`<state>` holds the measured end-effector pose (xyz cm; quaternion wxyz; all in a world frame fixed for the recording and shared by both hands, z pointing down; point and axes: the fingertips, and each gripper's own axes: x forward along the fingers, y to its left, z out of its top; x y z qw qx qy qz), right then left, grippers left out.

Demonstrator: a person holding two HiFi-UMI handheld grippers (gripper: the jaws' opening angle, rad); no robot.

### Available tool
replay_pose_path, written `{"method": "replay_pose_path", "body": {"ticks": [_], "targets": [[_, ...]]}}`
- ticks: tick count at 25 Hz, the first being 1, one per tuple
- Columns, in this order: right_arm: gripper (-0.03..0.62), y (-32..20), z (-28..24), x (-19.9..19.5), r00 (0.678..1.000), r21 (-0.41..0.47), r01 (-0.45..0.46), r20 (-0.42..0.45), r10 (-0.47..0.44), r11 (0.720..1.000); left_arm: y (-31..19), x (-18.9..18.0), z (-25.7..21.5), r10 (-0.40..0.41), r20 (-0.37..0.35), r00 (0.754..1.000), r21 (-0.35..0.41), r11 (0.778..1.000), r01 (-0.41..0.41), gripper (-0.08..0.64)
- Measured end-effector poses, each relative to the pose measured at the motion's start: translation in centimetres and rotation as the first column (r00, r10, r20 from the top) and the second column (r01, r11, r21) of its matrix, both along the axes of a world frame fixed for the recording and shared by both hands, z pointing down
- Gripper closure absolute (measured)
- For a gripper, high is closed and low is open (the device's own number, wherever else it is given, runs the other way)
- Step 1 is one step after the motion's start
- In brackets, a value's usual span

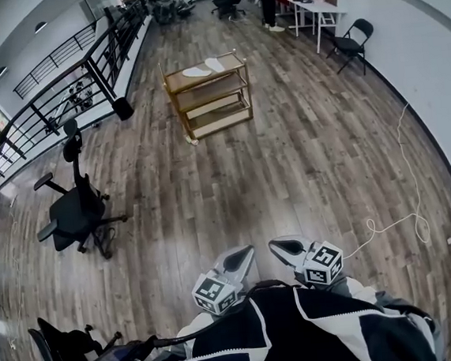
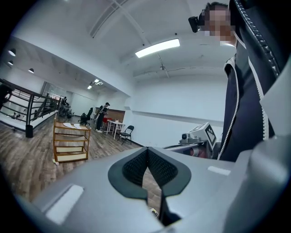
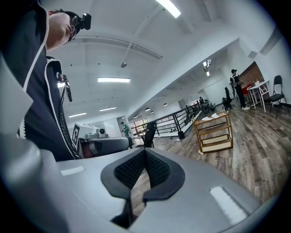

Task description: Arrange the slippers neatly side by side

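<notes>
left gripper (image 1: 235, 260): jaws clenched, empty | right gripper (image 1: 289, 249): jaws clenched, empty | slippers (image 1: 196, 72): on shelf (image 1: 221, 122), far ahead of jaws

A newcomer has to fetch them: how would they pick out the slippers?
Follow the black railing along the hall's left side; near its far end a lone three-tier wooden rack stands on the open plank floor. The two white slippers lie on its top shelf, flat pale shapes against tan wood.
</notes>
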<state>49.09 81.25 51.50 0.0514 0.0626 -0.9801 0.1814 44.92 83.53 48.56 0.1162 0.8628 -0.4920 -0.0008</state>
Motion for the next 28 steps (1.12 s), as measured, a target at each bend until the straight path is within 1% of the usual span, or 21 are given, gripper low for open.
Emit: {"method": "replay_pose_path", "body": {"ticks": [2,6,10,13,16,20,23,28], "targets": [[0.588,-0.1,0.1,0.0,1.000,-0.004,-0.005,-0.009,0.005,1.000,-0.1,-0.1,-0.2,0.002,-0.004,1.000,-0.001,1.000,-0.002,0.541],[0.588,-0.7,0.1,-0.4,1.000,-0.022,-0.027,-0.012,0.027,0.999,-1.0,-0.6,-0.4,0.010,-0.061,0.998,-0.021,1.000,-0.012,0.541],[0.588,-2.2,1.3,-1.4,0.997,-0.037,-0.061,-0.039,0.060,0.997,-2.7,-1.3,0.6,0.058,-0.079,0.995,-0.037,0.997,-0.061,0.541],[0.588,-3.6,1.7,-2.8,0.995,-0.051,-0.088,-0.052,0.085,0.995,-4.3,-2.4,1.0,0.099,-0.089,0.991,-0.046,0.994,-0.104,0.541],[0.588,-6.3,1.5,-5.0,0.988,-0.040,-0.144,-0.064,0.141,0.989,-6.6,-5.0,1.2,0.121,-0.090,0.989,-0.047,0.991,-0.125,0.541],[0.588,-10.4,0.4,-8.8,0.975,-0.028,-0.217,-0.046,0.216,0.976,-10.2,-9.3,0.9,0.123,-0.093,0.988,-0.035,0.991,-0.127,0.541],[0.588,-13.1,0.3,-11.5,0.970,-0.013,-0.239,-0.054,0.238,0.971,-12.9,-12.4,0.6,0.126,-0.099,0.987,-0.016,0.992,-0.128,0.541],[0.588,-15.9,0.1,-15.6,0.965,0.000,-0.253,-0.065,0.253,0.967,-16.1,-17.2,1.2,0.136,-0.095,0.986,-0.028,0.990,-0.139,0.541]]}}
